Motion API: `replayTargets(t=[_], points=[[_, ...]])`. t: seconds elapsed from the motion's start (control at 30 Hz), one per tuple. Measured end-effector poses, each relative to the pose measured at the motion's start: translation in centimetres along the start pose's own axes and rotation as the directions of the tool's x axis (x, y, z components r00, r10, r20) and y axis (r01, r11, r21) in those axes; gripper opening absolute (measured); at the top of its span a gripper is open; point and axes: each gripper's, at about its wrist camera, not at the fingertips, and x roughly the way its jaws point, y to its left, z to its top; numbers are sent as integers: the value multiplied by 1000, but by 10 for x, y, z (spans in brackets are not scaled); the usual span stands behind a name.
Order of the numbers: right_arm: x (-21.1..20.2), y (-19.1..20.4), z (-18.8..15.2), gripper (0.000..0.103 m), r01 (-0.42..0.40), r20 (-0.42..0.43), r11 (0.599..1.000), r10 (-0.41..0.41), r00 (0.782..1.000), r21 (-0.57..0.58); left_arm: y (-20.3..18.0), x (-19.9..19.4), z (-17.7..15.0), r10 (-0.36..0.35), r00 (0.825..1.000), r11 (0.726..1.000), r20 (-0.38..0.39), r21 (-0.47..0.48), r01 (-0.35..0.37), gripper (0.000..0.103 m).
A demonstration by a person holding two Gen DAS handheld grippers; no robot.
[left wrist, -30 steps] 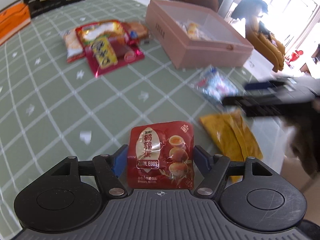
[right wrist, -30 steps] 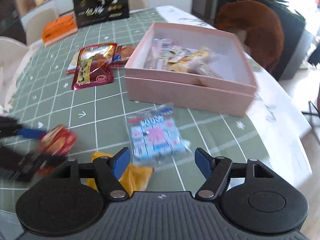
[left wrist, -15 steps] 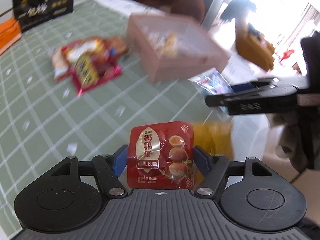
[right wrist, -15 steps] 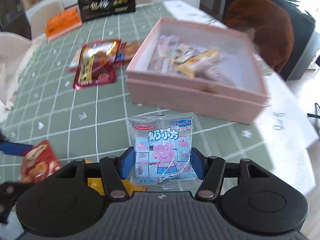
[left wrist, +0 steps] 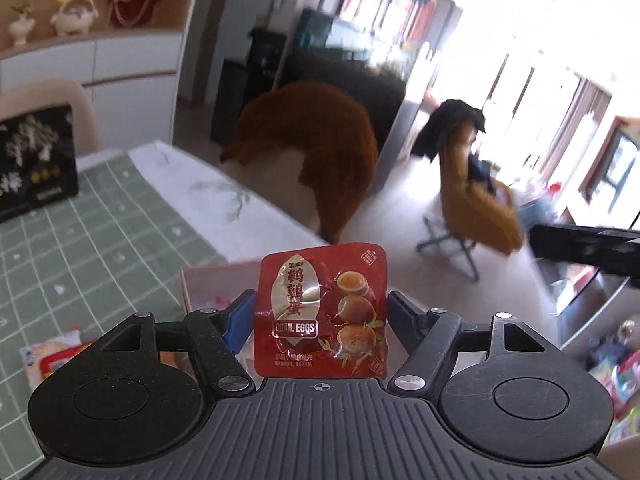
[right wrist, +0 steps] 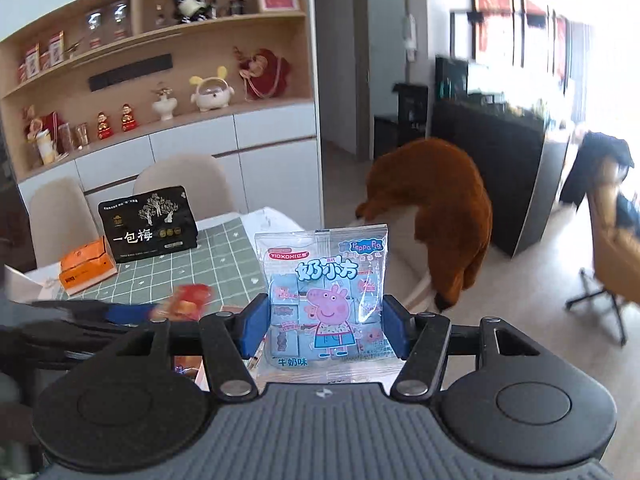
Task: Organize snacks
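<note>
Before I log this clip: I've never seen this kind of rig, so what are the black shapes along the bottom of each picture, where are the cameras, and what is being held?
There is no robot arm here. A person carries a hand-held two-finger gripper in each hand, and each has a wide-angle camera looking forward along its fingers. The black shapes are the gripper bodies.

In the left wrist view, the left gripper is shut on a red quail eggs packet. In the right wrist view, the right gripper is shut on a light blue Peppa Pig snack bag; its jaws have just been closing on it.

Both packets are in the air. Below lies a green checked tablecloth with a black gift bag and an orange box. A corner of a pink box shows in the left view.
</note>
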Motion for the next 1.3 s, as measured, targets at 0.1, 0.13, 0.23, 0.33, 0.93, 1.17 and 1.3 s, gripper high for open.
replayTargets(t=[0.1,0.13,0.23,0.33,0.93,1.17,1.3], points=[[19,-9,-15,59,3,-45,999,-1,999,40,10,50,-19,22,990,1000,-138,-2,-23,76],[25,-12,-21,59,8,-67,999,-5,998,48,13,63,-30,33,984,999,-174,7,-32,76],[46,-15,-40,59,25,-129,998,-18,991,49,18,79,-56,77,979,995,-187,80,-63,76],[65,-13,-54,59,37,-176,999,-31,984,27,18,64,-63,42,989,996,-140,78,-31,76],[167,24,-41,64,-43,-301,997,61,952,67,119,-12,-63,153,988,951,11,-272,-144,71],[124,30,-89,64,-18,-326,999,0,945,-51,191,-3,-68,294,946,830,-134,-455,-322,70],[104,24,-122,64,-22,-371,1000,14,928,-17,182,4,-65,303,941,842,-150,-421,-338,72]])
